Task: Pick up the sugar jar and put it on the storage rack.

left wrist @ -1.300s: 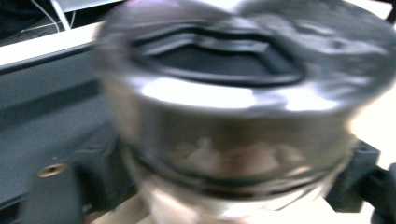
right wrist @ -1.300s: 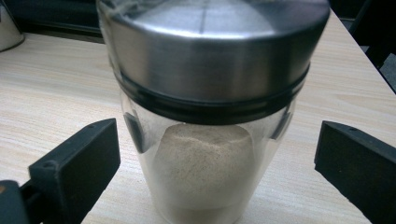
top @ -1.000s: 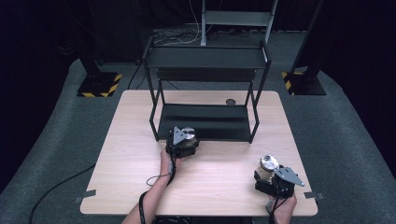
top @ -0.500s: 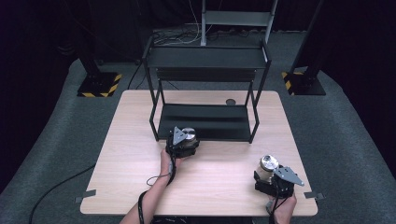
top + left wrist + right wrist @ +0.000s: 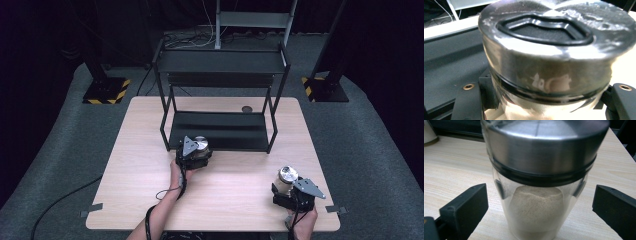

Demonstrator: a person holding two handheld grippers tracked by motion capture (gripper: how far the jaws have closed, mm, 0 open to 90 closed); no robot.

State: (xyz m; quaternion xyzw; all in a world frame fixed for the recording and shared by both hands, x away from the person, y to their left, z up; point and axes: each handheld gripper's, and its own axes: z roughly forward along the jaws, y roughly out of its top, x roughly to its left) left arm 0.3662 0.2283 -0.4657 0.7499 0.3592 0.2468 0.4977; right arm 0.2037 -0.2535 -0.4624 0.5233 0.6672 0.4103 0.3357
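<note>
1. Left gripper (image 5: 196, 156) is clamped on a steel-lidded jar (image 5: 549, 57); in the left gripper view the jaws sit tight against the glass just under the lid.
2. That jar is at the front edge of the rack (image 5: 220, 131), just before its low shelf, mid-table.
3. Right gripper (image 5: 289, 192) has its jaws apart; the right gripper view shows a gap on both sides of a second jar (image 5: 539, 182).
4. The second jar stands upright on the table (image 5: 235, 185) near the right front corner, between the open jaws, part-filled with pale powder.
5. Step in hand, as I read it: left jar goes onto the low shelf, right jar is next to be gripped.
6. Left: keep the jar upright and the clamp firm; glass below the lid is smooth and could slip.
7. Left: clear the shelf's front lip, move in level, set down flat, then open.
8. Watch the rack posts on either side and the upper shelf over the lid.
9. Right: centre the jar between the jaws before closing, so it isn't pushed sideways or tipped.
10. Right: close on the glass below the lid rim, not on the lid, which might be loose.
11. Small round object (image 5: 246, 109) lies on the table behind the rack; can't tell what it is.
</note>
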